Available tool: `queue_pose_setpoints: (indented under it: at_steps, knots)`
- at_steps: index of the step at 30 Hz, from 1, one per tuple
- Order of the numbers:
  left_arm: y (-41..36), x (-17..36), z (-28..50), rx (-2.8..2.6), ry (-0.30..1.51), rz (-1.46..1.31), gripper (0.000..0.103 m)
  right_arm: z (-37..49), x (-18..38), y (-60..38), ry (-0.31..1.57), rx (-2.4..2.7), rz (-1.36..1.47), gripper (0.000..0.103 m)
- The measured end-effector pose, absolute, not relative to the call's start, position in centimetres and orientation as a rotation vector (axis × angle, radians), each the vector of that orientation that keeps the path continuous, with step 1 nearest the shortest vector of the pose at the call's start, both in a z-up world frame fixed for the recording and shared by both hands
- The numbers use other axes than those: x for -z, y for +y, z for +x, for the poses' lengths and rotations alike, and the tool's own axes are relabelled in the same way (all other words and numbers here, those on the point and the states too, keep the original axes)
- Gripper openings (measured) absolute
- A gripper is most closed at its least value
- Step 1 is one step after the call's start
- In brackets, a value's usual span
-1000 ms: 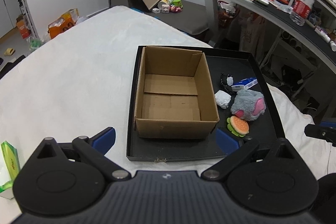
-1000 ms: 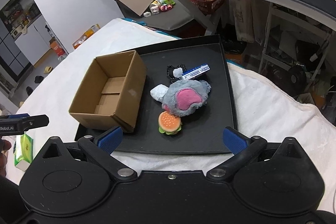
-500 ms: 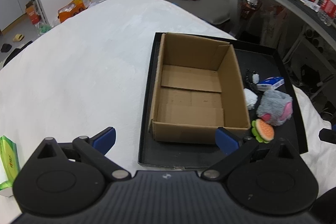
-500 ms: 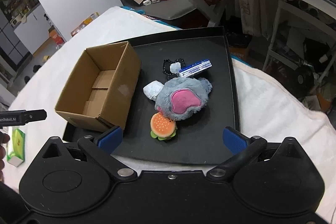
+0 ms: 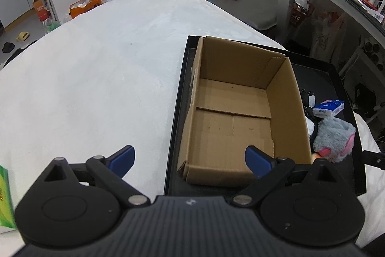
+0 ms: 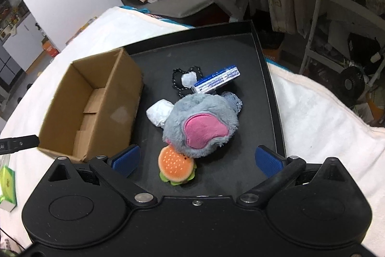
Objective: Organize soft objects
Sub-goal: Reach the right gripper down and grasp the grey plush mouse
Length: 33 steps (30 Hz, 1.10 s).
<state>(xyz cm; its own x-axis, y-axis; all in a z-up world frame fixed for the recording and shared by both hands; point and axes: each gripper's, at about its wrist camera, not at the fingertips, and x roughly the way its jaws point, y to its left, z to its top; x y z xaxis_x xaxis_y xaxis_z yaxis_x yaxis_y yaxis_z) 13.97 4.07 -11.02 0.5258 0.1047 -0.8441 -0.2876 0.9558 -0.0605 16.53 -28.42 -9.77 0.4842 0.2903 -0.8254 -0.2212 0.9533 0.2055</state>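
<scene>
Right wrist view looks down on a black tray [image 6: 264, 69] resting on a white cloth-covered surface [image 6: 320, 117]. An open, empty cardboard box [image 6: 96, 100] stands on the tray's left part. Beside the box lies a cluster of soft things: a grey plush toy [image 6: 202, 119] with a pink patch, a small burger-shaped toy [image 6: 176, 169] touching its near edge, a crumpled white wad [image 6: 157, 112] touching its left side, a blue tissue pack [image 6: 216, 81] just behind it, and a black-and-white pouch [image 6: 184, 78] beside the pack. The right gripper [image 6: 196, 158] hangs above the burger toy with its blue-padded jaws spread wide, grasping nothing.

Left wrist view shows the left gripper [image 5: 190, 158] over the box's near left corner, jaws likewise wide apart and holding nothing. A green packet [image 5: 4, 199] lies on the cloth at the far left.
</scene>
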Motion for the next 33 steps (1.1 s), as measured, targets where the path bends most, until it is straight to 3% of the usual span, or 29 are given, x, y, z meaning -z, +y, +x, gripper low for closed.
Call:
queue_pose_setpoints:
  at_steps: [5,15,21,24,26,33]
  knots:
    - [4.2,12.2,15.2,-0.235,0.990,-0.211,0.086,18.1,11.2,-28.1,1.028,-0.274,0.099,0.103]
    - [4.9,14.1,16.7,-0.251,0.996,-0.232,0.082,19.9,13.0,-27.0,1.014,-0.272,0.112,0.103]
    - [4.7,14.8,17.2,-0.246,0.995,-0.246,0.072,20.2,13.7,-26.2,1.000,-0.235,0.088,0.103]
    - [4.7,15.1,17.3,-0.240,0.986,-0.252,0.057,20.2,14.1,-26.3,1.000,-0.215,0.118,0.100]
    - [4.8,15.3,17.5,-0.236,0.988,-0.258,0.042,20.5,14.4,-26.3,1.016,-0.202,0.124,0.087]
    - [4.7,15.6,17.5,-0.253,0.985,-0.259,0.019,20.5,14.5,-26.2,1.038,-0.220,0.169,0.068]
